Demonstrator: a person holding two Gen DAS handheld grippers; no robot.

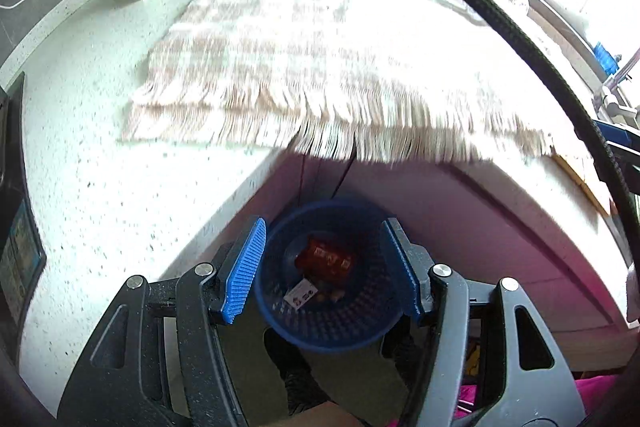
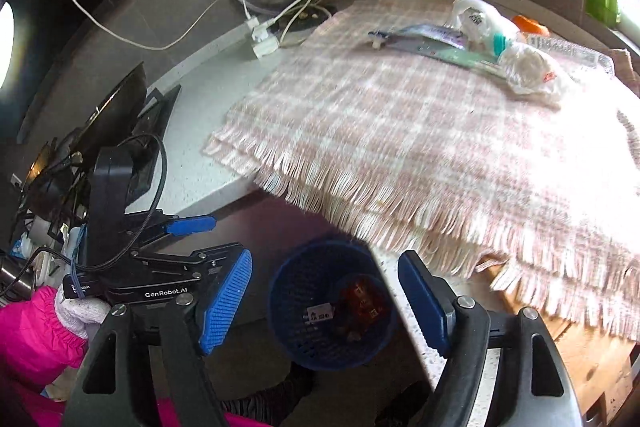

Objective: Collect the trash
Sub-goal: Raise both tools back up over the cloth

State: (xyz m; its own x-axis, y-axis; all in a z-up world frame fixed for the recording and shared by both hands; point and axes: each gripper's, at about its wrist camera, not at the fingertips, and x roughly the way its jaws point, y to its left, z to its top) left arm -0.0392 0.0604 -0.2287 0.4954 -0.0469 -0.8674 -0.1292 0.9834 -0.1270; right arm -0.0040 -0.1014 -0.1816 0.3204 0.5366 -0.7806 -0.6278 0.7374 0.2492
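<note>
Trash, far side of the cloth (image 2: 400,131) on the counter (image 1: 100,187): crumpled bag (image 2: 528,71), flat wrappers (image 2: 424,41). Likely light, soft, slippery; pinch a bunched fold. Bin (image 2: 304,307) below the counter edge. Left tongs (image 1: 324,267) and right tongs (image 2: 326,303) both gape, empty.

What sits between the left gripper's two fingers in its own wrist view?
Nothing gripped: the left gripper gapes above the blue basket, framing a red wrapper inside.

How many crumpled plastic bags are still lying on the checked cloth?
2. One white bag sits at the far edge of the cloth, beside the flat packets. The other bag lies nearer, to its right. Smaller scraps may be hidden behind them in the glare.
</note>
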